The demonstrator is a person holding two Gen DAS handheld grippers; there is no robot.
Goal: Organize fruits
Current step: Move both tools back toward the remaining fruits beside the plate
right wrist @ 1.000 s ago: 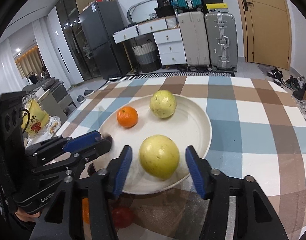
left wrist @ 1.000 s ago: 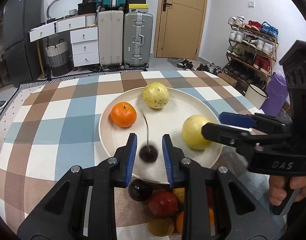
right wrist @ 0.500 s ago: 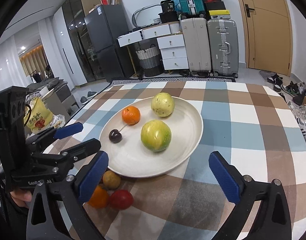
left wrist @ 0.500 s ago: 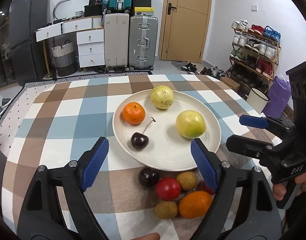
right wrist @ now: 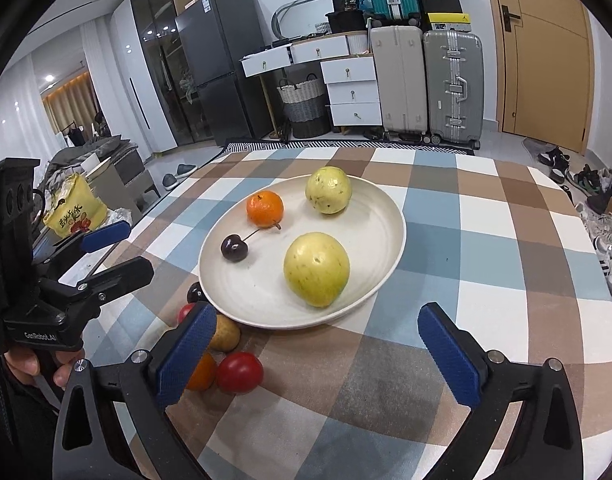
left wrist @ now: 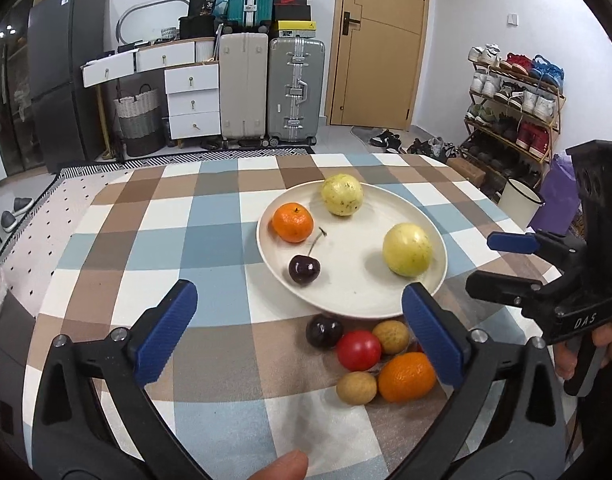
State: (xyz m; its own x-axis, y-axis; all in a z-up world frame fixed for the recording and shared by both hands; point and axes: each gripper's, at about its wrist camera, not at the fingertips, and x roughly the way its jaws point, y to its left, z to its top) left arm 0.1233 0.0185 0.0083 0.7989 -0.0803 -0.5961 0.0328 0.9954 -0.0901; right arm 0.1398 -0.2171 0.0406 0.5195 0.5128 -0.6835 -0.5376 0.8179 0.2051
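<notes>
A white plate [left wrist: 358, 300] [right wrist: 241, 292] on the checked tablecloth holds an orange mandarin [left wrist: 292, 222] [right wrist: 265, 208], two yellow-green fruits [left wrist: 342, 194] [left wrist: 406, 249] [right wrist: 316, 269] and a dark cherry with a stem [left wrist: 303, 269] [right wrist: 233, 247]. In front of the plate lie a second dark cherry [left wrist: 324, 331], a red fruit [left wrist: 358, 350] [right wrist: 239, 372], two small brown fruits [left wrist: 390, 337] [left wrist: 356, 387] and an orange one [left wrist: 406, 376]. My left gripper [left wrist: 301, 334] is open and empty above this loose pile. My right gripper [right wrist: 318, 354] is open and empty in front of the plate.
The table's edges show at the left and the far side. Beyond it stand suitcases [left wrist: 269, 92], white drawers [left wrist: 191, 100], a dark fridge [left wrist: 61, 108], a door and a shoe rack [left wrist: 514, 108]. A yellow bag [right wrist: 73, 216] lies left of the table.
My left gripper let go of the stemmed cherry on the plate, opened wide and drew back. My right gripper opened off the near yellow-green fruit and also drew back.
</notes>
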